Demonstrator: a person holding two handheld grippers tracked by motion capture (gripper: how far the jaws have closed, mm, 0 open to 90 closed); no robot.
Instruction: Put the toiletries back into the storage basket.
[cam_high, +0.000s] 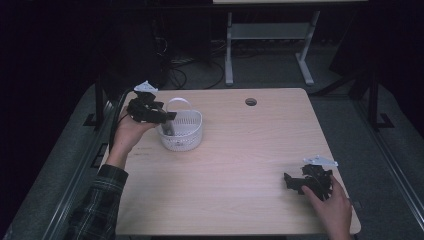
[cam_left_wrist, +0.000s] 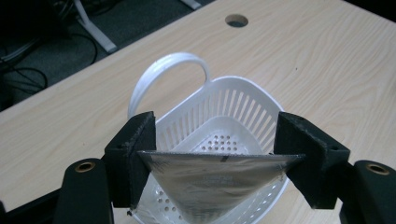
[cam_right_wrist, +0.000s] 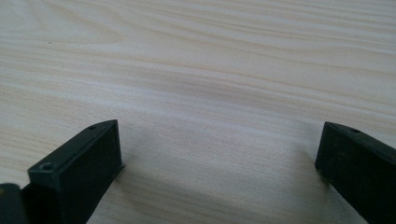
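A white slotted plastic basket (cam_high: 186, 134) with a hoop handle stands on the table's left part. My left gripper (cam_high: 169, 117) hovers over its near rim, shut on a silvery foil pouch (cam_left_wrist: 215, 179) that spans both jaws and hangs point-down into the basket (cam_left_wrist: 243, 109). In the high view the pouch (cam_high: 167, 127) shows as a dark strip inside the basket. My right gripper (cam_high: 290, 181) rests low at the table's right front edge. Its jaws stand wide apart over bare wood, nothing between them (cam_right_wrist: 219, 154).
The wooden table (cam_high: 240, 150) has a round cable hole (cam_high: 251, 102) near its far edge. A white desk frame (cam_high: 270, 35) and cables lie on the floor beyond. The table's edges drop off to dark floor on both sides.
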